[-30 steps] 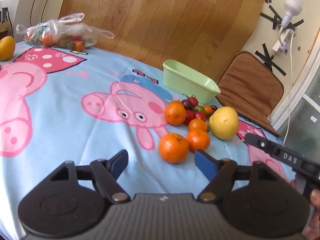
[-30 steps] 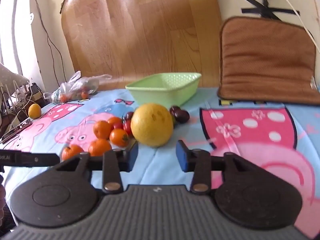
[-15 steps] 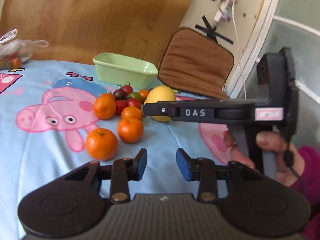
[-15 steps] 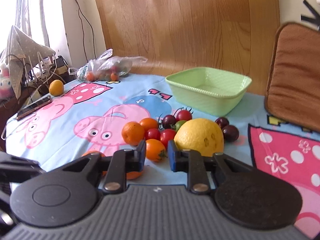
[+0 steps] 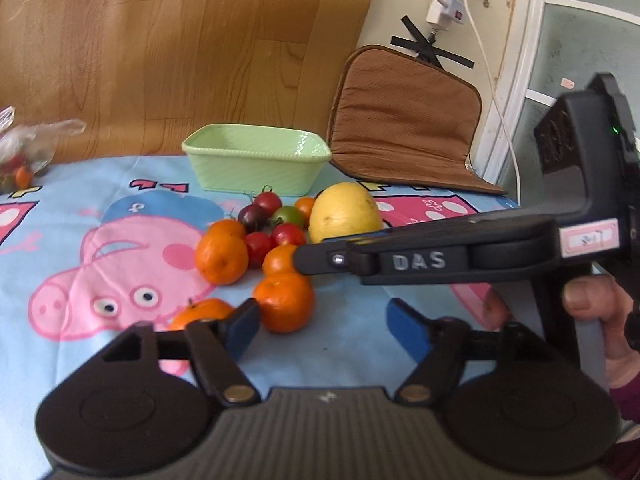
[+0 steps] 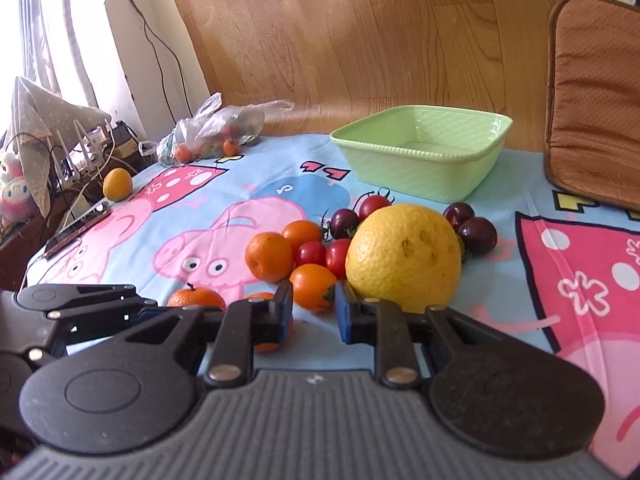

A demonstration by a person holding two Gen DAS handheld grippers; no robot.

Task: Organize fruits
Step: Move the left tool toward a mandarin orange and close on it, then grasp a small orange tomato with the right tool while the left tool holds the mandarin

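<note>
Currently, your work surface is the cartoon-pig tablecloth [image 6: 224, 216], light blue with pink panels, backed by a wood-grain board [image 6: 360, 40] and a brown cushion [image 5: 404, 120] leaning at the far right. The green basket [image 6: 424, 152] sits at the back of the cloth, with nothing in it that shows (the floor is visible in the right wrist view).

Just in front of the basket lies the fruit cluster. The yellow citrus [image 6: 404, 256] is the largest piece. Left of it are the small oranges [image 6: 269, 257], several touching one another, and the cherry tomatoes [image 6: 338, 256], red, dark and one green, packed between the oranges and the citrus. A plastic bag of produce [image 6: 216, 132] rests at the cloth's far left edge, with a lone yellow-orange fruit [image 6: 117, 184] well apart beside it.

Your left gripper [image 5: 320, 328] has just been opening; its blue pads now stand wide apart, nothing pressed between them, with one orange just beyond the left pad.

Your right gripper [image 6: 314, 312] is clenched almost closed on nothing, a narrow gap showing, aimed at an orange near the citrus. Its body crosses the left wrist view, your hand [image 5: 600, 320] on the handle.
</note>
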